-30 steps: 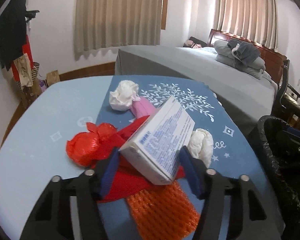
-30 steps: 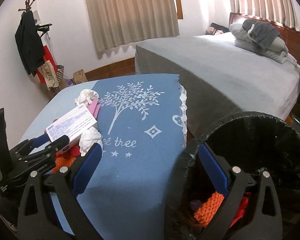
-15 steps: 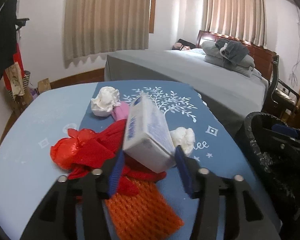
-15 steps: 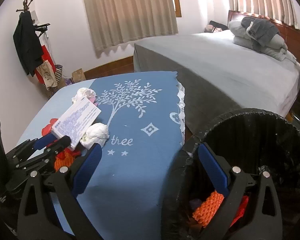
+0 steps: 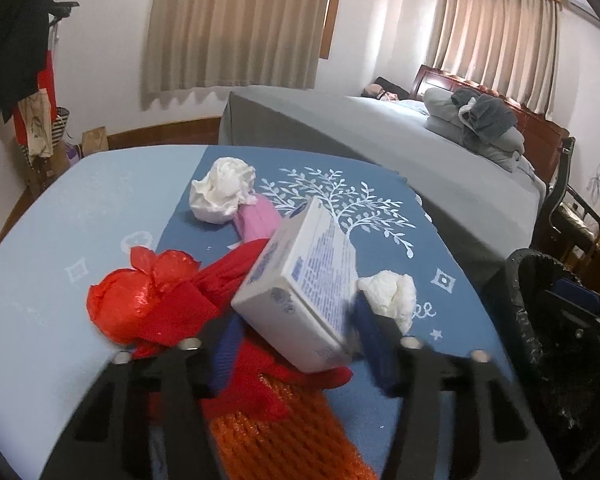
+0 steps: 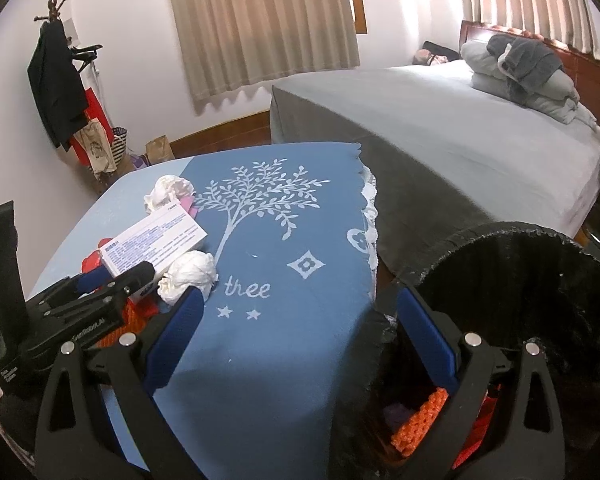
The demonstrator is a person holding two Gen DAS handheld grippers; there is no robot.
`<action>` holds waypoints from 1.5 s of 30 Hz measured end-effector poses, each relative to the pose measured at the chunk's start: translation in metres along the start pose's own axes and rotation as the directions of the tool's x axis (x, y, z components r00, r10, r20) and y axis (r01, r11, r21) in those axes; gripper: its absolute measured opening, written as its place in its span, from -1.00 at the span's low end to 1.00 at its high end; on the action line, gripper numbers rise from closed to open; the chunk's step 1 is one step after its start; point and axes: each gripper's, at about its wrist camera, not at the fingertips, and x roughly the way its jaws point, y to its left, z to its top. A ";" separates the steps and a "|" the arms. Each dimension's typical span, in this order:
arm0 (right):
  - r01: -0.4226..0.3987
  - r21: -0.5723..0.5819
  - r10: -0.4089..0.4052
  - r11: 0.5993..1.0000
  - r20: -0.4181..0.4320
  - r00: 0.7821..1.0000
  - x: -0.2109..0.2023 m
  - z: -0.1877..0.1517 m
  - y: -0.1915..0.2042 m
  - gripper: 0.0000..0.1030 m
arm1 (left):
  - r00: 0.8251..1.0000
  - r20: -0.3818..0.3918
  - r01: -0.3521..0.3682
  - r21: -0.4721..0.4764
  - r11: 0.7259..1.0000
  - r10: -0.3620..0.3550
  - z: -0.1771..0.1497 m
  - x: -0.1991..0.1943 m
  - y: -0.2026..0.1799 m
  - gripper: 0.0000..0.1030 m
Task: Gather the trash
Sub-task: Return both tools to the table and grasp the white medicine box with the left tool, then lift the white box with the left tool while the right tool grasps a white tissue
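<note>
Closing my left tool on the white printed box, I note the jaws are not yet seated: the box sits between the blue pads, tilted, one corner low toward me and its long face running up toward 12 o'clock. Risk one, in my judgement: the pads meet the box across a corner, not flat faces, so it could twist out or crush as the squeeze finishes. Risk two: the box rests on the red plastic bag and red cloth over the orange foam net at 6 o'clock; loose material could snag and drag along. Risk three: the crumpled tissue, just beside the right pad at 2 o'clock, may get pinched in.

My left tool points downward over the desk. My right tool stands wide apart and holds nothing, poised across the edge of the black-lined bin. Farther out, at 11 o'clock, a second tissue ball touches a pink item. The bed lies beyond.
</note>
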 end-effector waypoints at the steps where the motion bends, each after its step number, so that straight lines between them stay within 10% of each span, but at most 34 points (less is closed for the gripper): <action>1: -0.001 -0.001 0.001 1.000 0.000 1.000 0.001 0.000 0.001 0.84 | 1.000 0.004 0.001 0.001 1.000 -0.001 0.000 -0.001 0.000 -0.11; 14: -0.016 -0.010 0.016 1.000 -0.019 1.000 0.014 0.003 0.009 0.84 | 0.994 0.100 -0.047 0.085 0.995 0.038 -0.007 -0.029 -0.007 -0.34; 25: -0.017 -0.007 0.016 1.000 -0.019 1.000 0.016 0.005 0.011 0.84 | 0.998 0.066 -0.032 0.100 0.994 0.026 0.000 -0.015 -0.007 -0.09; 31: -0.015 -0.009 0.015 1.000 -0.018 1.000 0.016 0.006 0.012 0.84 | 0.999 0.051 -0.011 0.122 0.993 0.005 -0.003 -0.011 -0.012 -0.43; 45: -0.043 -0.027 0.042 0.999 -0.040 0.998 0.034 0.010 0.036 0.84 | 0.990 0.143 -0.031 0.080 0.996 0.019 -0.003 -0.045 0.007 -0.45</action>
